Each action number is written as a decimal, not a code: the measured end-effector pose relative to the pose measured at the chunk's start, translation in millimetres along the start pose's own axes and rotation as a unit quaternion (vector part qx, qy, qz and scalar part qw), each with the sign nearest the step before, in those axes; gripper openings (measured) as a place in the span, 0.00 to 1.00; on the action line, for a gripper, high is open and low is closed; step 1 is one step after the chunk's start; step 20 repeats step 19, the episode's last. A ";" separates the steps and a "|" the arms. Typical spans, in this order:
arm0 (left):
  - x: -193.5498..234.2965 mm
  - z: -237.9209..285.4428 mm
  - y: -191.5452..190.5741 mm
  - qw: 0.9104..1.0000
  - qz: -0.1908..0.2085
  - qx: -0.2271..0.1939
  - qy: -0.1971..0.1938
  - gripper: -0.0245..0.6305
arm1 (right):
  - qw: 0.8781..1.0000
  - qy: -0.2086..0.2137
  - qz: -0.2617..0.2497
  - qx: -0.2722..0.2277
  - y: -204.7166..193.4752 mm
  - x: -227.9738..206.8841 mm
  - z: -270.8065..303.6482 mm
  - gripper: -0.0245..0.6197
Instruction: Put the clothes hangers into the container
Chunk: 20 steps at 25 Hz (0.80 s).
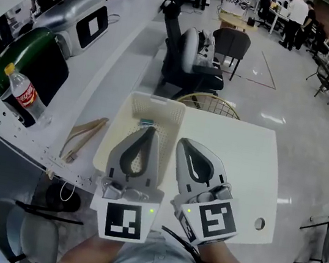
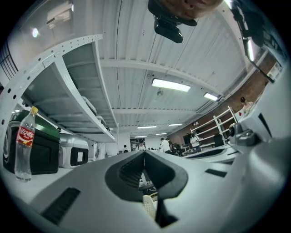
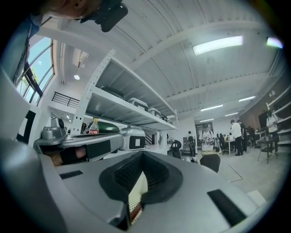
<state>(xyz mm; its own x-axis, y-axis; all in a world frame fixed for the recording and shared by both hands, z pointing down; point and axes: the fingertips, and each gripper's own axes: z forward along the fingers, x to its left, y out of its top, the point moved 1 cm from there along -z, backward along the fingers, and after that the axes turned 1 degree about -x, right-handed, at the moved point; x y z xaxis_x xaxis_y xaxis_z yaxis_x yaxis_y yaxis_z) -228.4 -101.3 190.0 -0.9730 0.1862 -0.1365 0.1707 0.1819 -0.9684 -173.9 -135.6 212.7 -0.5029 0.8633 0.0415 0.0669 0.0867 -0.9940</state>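
Left claw [image 1: 149, 129] clenched empty over container [image 1: 167, 104]; right claw [image 1: 182, 143] clenched empty alongside.

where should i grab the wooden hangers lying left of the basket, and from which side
Likely mid-arm on the wooden hangers, from above with the left gripper, which is nearer. They lie flat on the white bench, so a top-down pinch across the thin diagonal bars fits better than a side approach.

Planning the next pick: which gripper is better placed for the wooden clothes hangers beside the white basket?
Left, probably. The wooden clothes hangers lie left of the white perforated basket, on the left gripper's side; the right gripper is farther away.
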 end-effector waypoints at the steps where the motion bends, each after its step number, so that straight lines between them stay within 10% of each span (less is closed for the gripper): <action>1: -0.4 0.0 0.5 1.000 0.001 -0.001 0.000 0.06 | 1.000 0.000 0.001 0.000 0.4 -0.2 -0.4 0.05; 20: 5.3 0.2 -2.1 1.000 0.008 0.002 0.002 0.06 | 1.000 0.006 0.004 0.007 -5.6 4.0 5.2 0.05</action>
